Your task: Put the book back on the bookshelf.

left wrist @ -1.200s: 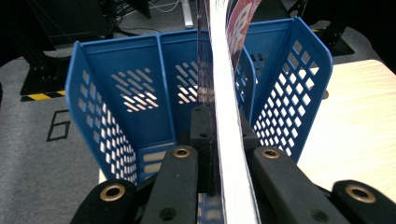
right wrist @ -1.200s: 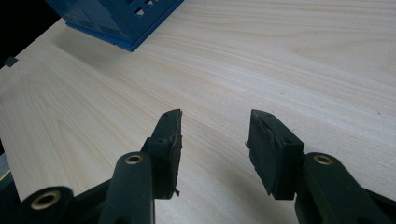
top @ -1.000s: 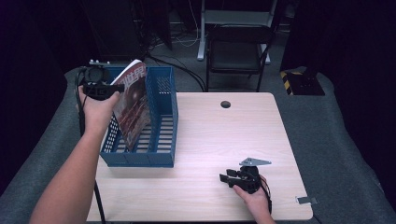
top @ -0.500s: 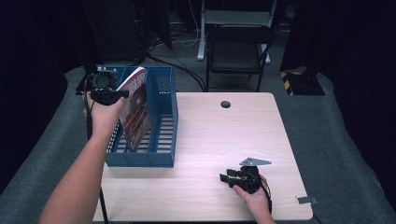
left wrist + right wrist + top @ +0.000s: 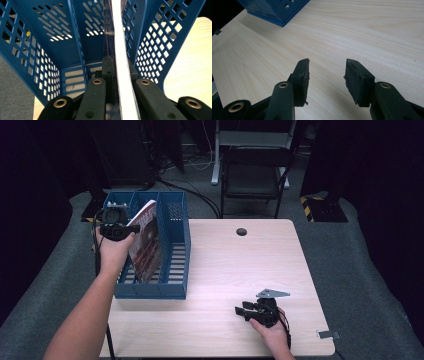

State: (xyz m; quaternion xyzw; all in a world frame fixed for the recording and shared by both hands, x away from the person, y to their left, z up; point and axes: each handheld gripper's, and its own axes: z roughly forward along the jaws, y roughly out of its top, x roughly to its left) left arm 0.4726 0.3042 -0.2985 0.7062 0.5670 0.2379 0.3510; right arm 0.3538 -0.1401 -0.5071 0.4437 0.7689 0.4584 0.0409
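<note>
While L gripper (image 5: 116, 226) stayed clamped on the magazine (image 5: 146, 242), mag stood tilted, partway inside the bin (image 5: 175, 290); seating and release remained. R gripper (image 5: 248, 311), jaws half open, empty, rested well right of bin.

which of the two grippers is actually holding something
The left gripper, over the blue file rack: its fingers are clamped on the magazine standing in the rack. The right gripper rests on the table, its fingers apart with nothing between them.

perforated blue plastic rack (image 5: 172, 245), glossy paper magazine (image 5: 146, 245), matt pale wood-grain table (image 5: 240, 265).
</note>
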